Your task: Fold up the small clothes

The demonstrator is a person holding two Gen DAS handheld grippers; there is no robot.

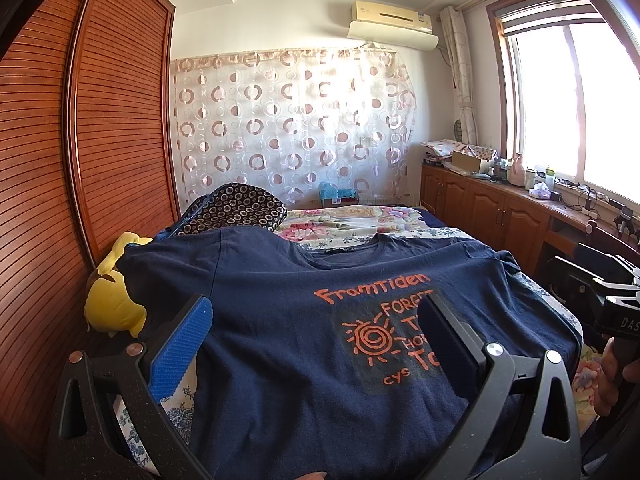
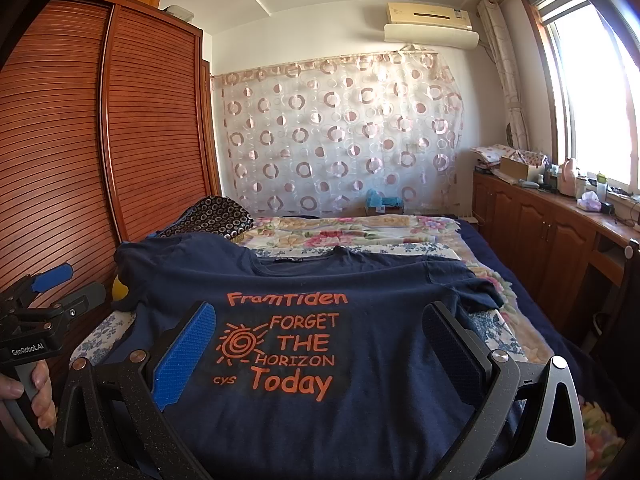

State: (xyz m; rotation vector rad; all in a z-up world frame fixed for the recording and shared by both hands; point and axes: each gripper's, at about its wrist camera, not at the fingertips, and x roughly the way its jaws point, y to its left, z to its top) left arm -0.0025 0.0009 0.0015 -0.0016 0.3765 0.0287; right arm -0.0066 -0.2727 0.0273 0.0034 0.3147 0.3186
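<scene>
Left gripper [image 1: 316,316]: jaws spread wide, empty, above the shirt's near hem. Right gripper [image 2: 320,320]: likewise spread, empty. Navy T-shirt [image 2: 304,408]: orange print up, flat across the bed's [image 2: 460,240] near end, collar toward the far edge.
</scene>
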